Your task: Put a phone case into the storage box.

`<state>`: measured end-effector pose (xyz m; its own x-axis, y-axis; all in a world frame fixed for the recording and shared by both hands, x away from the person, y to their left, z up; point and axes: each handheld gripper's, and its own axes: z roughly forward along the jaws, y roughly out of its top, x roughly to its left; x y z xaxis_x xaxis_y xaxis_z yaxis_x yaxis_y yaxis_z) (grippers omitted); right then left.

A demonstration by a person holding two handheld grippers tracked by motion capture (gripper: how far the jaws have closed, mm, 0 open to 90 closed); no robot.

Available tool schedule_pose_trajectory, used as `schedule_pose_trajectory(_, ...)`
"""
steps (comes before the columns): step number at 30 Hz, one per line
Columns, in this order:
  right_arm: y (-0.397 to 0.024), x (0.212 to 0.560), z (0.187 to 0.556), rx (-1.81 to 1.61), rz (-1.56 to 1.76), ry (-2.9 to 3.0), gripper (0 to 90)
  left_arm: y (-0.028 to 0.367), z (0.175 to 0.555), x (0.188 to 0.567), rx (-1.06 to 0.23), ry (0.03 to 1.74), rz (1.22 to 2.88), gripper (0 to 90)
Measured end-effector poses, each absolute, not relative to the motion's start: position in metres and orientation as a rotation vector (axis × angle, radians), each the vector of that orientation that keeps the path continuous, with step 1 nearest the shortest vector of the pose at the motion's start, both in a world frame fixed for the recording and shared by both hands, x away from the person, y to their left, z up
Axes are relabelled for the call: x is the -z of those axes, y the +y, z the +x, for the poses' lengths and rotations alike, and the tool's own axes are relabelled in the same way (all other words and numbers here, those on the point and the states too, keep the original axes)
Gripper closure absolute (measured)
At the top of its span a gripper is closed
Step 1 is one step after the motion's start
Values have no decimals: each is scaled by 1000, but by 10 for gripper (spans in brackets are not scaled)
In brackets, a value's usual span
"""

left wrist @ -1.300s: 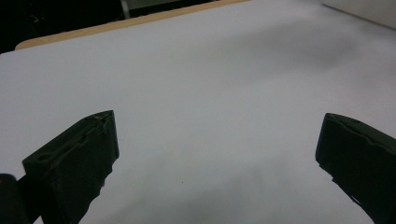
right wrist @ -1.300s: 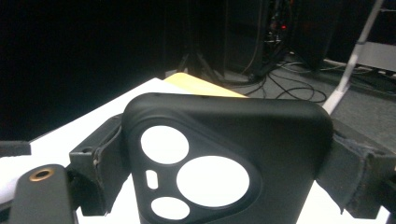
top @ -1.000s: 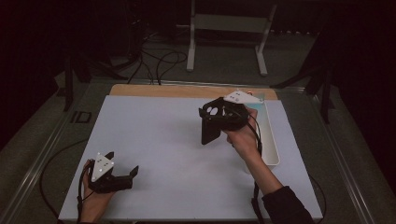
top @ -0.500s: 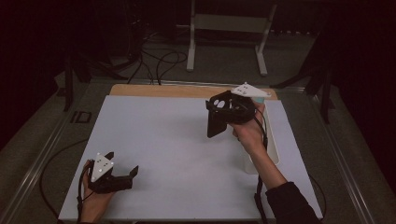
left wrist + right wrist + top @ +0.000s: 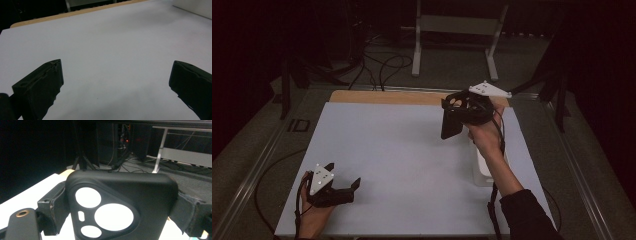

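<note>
While the left gripper [image 5: 343, 187] rests low on the near-left part of the worktop [image 5: 402, 150], its fingers [image 5: 40, 85] stand wide apart with nothing between them; the left gripper view has bare white surface ahead of them. The hand [image 5: 314, 212] under it lies on the worktop edge.

Moving to the right, the middle of the white sheet is bare. Then comes the right gripper [image 5: 454, 112], lifted well above the far-right part of the worktop. Its fingers [image 5: 53, 206] are clamped on a black phone case [image 5: 120, 205], one on each long side. In the right gripper view the case faces the camera with its camera cutouts, three round and one small slot. In the high view the case [image 5: 451, 124] hangs downward from the gripper, clear of the surface. Below the right hand [image 5: 484, 135] a pale tray [image 5: 482, 170] lies along the right edge; I think it is empty, but the arm covers a part of it.

What could go wrong: the case is smooth and soft, held only by its side walls, so it may bend and slip out if the grip loosens or the hand swings fast. When lowered, its bottom edge might also catch the tray rim.
</note>
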<state>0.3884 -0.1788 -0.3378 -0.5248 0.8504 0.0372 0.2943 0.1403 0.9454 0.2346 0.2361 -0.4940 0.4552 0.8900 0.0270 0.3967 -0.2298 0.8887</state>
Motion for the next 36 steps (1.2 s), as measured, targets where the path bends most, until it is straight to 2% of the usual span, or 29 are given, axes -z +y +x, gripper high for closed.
schedule_pose_trajectory(36, -231, 332, 412, -1273, 1234, 1737, 136, 235, 235, 494, -698, 1089, 1821, 1)
